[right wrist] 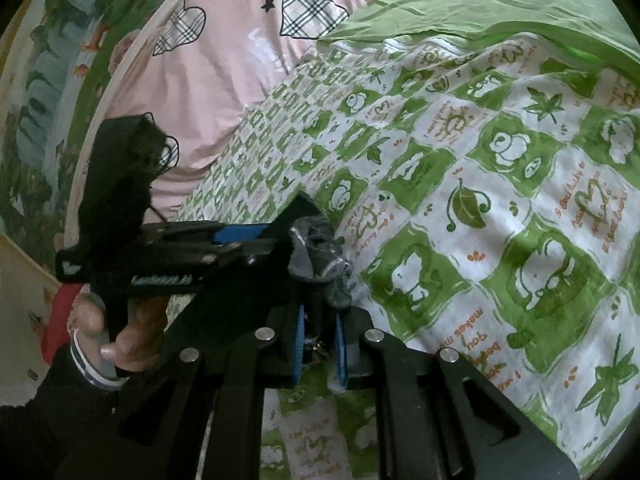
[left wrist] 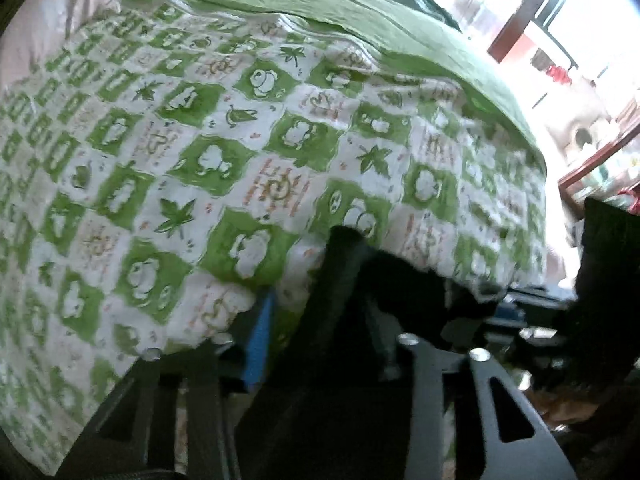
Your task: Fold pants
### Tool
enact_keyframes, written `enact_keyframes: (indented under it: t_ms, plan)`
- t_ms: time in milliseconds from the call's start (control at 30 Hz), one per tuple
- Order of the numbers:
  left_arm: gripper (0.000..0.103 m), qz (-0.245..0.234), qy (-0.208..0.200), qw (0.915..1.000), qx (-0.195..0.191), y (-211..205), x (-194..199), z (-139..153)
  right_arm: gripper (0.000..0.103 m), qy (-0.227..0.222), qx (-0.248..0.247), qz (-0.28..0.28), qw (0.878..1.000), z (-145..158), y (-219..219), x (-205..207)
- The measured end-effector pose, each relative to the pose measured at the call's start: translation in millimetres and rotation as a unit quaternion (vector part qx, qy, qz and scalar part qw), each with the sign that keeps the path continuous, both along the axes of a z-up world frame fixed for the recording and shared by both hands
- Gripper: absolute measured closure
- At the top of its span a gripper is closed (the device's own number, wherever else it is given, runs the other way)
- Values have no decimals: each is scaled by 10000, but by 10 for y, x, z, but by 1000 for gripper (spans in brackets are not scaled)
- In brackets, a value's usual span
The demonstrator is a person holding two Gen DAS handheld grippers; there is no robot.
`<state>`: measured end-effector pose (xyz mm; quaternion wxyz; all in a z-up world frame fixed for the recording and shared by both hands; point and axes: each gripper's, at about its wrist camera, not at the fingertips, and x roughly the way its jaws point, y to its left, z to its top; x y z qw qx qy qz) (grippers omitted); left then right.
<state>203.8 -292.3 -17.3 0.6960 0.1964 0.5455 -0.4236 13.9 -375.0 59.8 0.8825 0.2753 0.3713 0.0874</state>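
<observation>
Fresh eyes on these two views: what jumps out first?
The green-and-white patterned bedspread fills most of both views, with a pink sheet with plaid hearts beyond it. Low in the right wrist view, the right tool is clamped on a bunch of dark grey pants, and the left tool reaches in from the left onto the same fabric.

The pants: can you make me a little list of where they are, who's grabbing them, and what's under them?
pants: dark cloth, bunched at the near edge of the bed
right gripper: shut on the pants
left gripper: beside it, at the same bunch; grip unclear
underneath: green and white quilt
behind: pink sheet with plaid hearts
</observation>
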Motion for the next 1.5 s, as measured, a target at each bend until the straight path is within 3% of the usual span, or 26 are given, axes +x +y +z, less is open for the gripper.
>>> enact_keyframes:
  t_ms: [67,200,500,633,833,1100,1400,1500]
  plan:
    - [84,4,45,9999,-123,-3,-19,31,89,-31,19,20,10000,-13,-6,7]
    - [92,-31,-257,9995,-173,10,-164,113,89,-102,-11,67,9999,32,39,-9]
    - [93,398,-514,9924,-1041,534,-350,704,89,-741,143,659,9950,436,293,-87]
    - [93,644,-667,9858,-1398,874,-479,955,89,-1046,410,1275,9855,635,536,-88]
    - [95,1120,-869,9756,-1674,1486,-660,1151,89,-1112,502,2016,9718,723,1018,-23]
    - [96,1829,-812,9644,-1730,2211,-869,984,89,-703,672,2625,9600,440,1556,49]
    - [97,2656,-374,9501,-1595,2710,-909,405,89,-50,535,2929,9546,7,1891,126]
    - [97,3016,-213,9407,-1538,2865,-904,199,86,142,434,2939,9547,-119,1980,163]
